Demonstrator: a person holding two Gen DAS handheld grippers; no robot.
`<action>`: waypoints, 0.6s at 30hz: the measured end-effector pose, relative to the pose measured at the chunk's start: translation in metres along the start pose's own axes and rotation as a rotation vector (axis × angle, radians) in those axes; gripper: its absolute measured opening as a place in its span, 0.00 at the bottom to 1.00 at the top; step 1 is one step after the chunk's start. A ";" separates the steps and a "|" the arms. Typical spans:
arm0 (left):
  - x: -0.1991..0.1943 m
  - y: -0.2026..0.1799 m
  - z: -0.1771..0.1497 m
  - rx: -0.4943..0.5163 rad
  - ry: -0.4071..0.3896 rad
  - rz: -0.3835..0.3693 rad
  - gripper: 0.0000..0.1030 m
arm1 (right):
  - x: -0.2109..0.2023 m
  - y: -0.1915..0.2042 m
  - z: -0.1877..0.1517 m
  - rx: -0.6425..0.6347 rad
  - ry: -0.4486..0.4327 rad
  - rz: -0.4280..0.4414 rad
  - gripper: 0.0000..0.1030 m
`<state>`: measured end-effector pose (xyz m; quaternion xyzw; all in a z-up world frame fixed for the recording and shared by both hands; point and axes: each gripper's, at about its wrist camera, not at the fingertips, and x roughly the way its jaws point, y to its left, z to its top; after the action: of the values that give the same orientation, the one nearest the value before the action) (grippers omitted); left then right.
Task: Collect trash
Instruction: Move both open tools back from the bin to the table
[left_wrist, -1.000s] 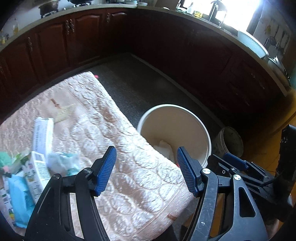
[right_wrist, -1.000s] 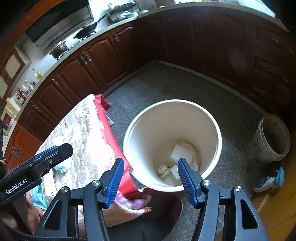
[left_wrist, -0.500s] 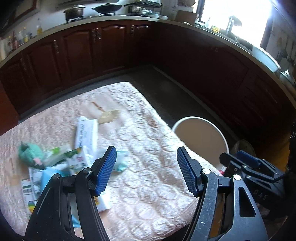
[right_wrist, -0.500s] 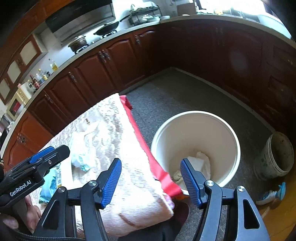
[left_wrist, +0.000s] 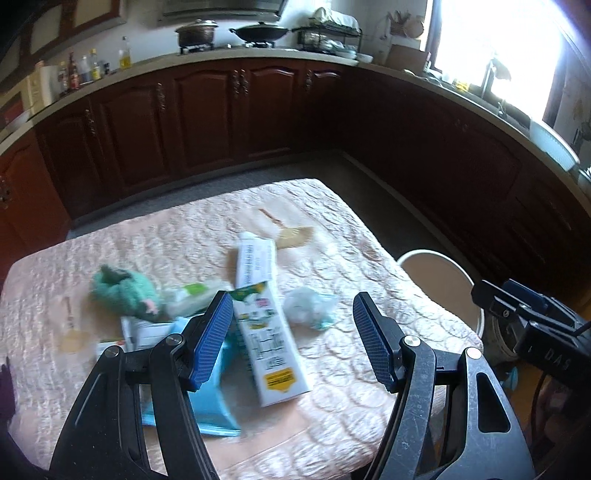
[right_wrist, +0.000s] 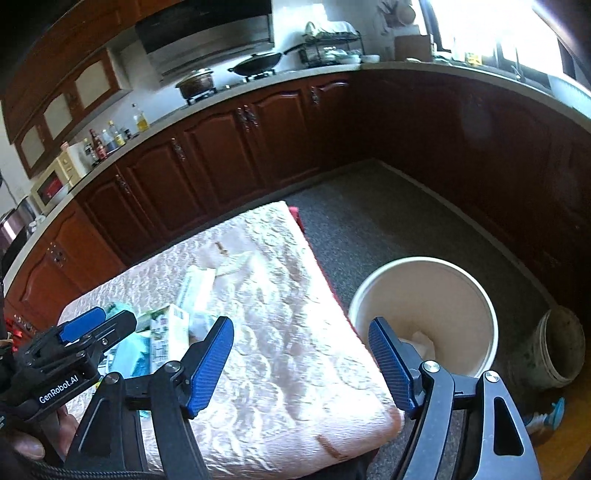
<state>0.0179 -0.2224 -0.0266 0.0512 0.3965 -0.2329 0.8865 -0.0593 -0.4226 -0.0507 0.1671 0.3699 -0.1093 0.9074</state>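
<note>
Trash (left_wrist: 271, 341) lies clustered on the left half of the quilted surface (left_wrist: 332, 236): a long white carton with green print, a second white packet (left_wrist: 255, 258) beyond it, a crumpled pale wrapper (left_wrist: 308, 308) just to its right, a blue pouch (left_wrist: 218, 398) at the near edge, and a green fuzzy item (left_wrist: 123, 293) to the far left. Motion blur; finer labels unreadable.

White bin (right_wrist: 424, 314) stands on the floor just beside the right edge of the surface, mouth up, with some white paper visible at the bottom. Judgement: it sits close so each piece can be carried over the edge and dropped with a short swing.

Left tool (left_wrist: 291, 339): fingers spread wide, nothing between them, touching nothing. It hangs above the carton and wrapper. Judgement: lined up for the next pick, most likely the carton or the wrapper.

Right tool (right_wrist: 301, 363): likewise spread wide and empty, held over the near right corner of the surface, between the trash pile and the bin.

Smaller dirty bucket (right_wrist: 557, 347) stands on the floor right of the bin, apart from it.
</note>
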 end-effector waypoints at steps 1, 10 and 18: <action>-0.004 0.005 -0.001 -0.006 -0.010 0.007 0.65 | -0.001 0.004 0.001 -0.007 -0.003 0.001 0.71; -0.039 0.046 -0.008 -0.055 -0.081 0.053 0.65 | -0.009 0.049 0.008 -0.078 -0.042 0.025 0.73; -0.063 0.084 -0.017 -0.097 -0.111 0.099 0.65 | -0.013 0.092 0.009 -0.153 -0.066 0.064 0.76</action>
<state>0.0078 -0.1198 -0.0002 0.0149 0.3547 -0.1719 0.9189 -0.0327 -0.3401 -0.0147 0.1054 0.3418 -0.0570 0.9321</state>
